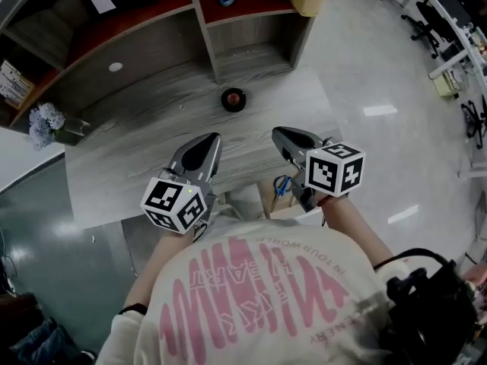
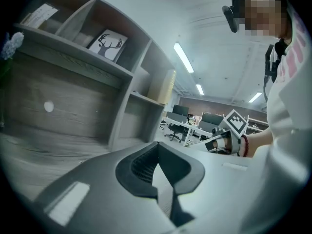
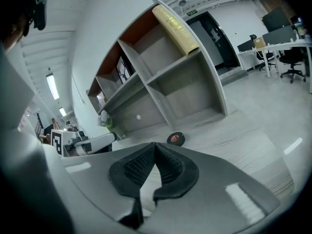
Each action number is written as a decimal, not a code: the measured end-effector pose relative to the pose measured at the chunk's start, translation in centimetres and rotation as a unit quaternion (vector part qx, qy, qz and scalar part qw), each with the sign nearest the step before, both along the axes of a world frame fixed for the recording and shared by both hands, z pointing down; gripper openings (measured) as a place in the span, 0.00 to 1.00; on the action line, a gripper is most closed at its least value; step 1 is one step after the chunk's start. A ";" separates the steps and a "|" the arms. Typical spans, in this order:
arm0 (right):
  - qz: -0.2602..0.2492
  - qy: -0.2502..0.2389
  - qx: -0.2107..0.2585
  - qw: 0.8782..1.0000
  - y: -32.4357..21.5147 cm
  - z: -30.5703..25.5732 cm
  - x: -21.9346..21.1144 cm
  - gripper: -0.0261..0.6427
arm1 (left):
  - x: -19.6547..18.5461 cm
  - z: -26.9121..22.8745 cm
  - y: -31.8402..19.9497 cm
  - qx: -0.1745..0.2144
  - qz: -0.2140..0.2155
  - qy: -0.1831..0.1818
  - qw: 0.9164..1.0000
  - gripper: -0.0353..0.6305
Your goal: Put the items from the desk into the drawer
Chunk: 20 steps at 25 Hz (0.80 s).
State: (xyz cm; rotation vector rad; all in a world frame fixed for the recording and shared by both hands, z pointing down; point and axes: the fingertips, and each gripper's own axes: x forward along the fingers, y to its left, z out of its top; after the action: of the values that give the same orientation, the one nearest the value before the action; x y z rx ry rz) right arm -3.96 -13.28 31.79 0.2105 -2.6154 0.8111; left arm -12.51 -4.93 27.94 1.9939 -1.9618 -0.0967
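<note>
Two grippers above the grey wood-grain bench point(image 1: 137, 144).
Left gripper point(image 1: 204, 144) and right gripper point(image 1: 288, 138) both have fingers closed, empty; a round black disc point(image 1: 233, 99) lies beyond them.

You are wearing a shirt point(image 1: 266, 295) with pink print: seen upside down, one small line is apparently reading "IN YOUR WORLD"; the large letters are not reading clearly.

Left tool point(image 1: 211, 140), right tool point(image 1: 279, 134) closed
</note>
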 end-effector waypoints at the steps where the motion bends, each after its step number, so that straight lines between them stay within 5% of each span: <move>1: 0.007 0.005 -0.004 1.000 -0.1 0.3 -0.9 0.05 | -0.9 0.2 0.1 -0.005 0.004 0.003 1.000 0.08; 20: 0.086 0.121 0.011 0.989 -2.8 6.8 -13.5 0.05 | -14.1 4.0 1.1 -0.041 0.101 0.045 0.993 0.08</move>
State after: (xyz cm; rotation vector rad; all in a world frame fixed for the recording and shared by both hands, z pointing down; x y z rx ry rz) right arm -17.50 -16.05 38.55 0.5131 -2.4011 0.7611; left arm -26.61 -3.81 31.96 2.0824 -1.6729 -0.0555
